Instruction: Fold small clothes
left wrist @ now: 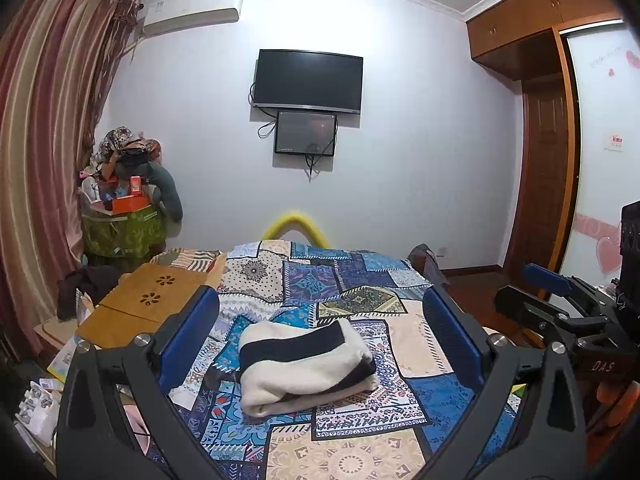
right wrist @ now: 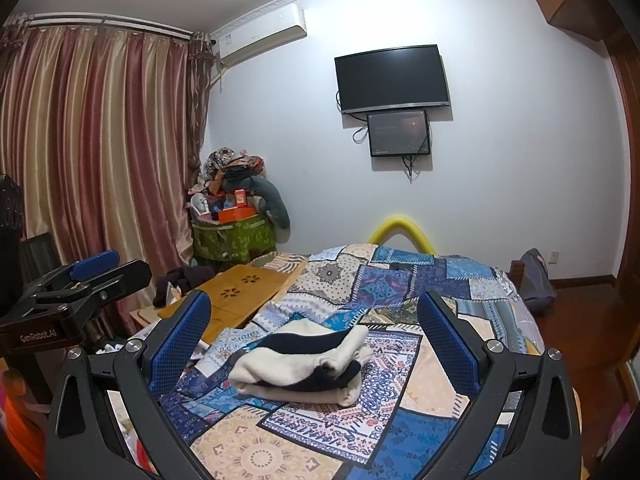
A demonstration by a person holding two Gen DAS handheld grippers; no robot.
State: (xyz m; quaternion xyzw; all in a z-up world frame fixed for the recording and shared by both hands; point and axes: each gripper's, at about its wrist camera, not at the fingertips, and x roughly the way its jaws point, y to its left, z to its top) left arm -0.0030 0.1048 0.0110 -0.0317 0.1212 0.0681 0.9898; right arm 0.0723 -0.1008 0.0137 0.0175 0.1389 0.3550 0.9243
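Fleece garment [left wrist: 306, 364], cream with navy bands, folded thick.

Ahead of you a dark television [left wrist: 308, 80] hangs on the white wall, a smaller screen [left wrist: 305, 133] just below it. An air conditioner [left wrist: 191, 16] sits high beside the striped curtains [left wrist: 44, 120]. A wooden lap table [left wrist: 154, 296] rests on the patchwork bedspread [left wrist: 360, 280], near a heaped green basket [left wrist: 124, 232].
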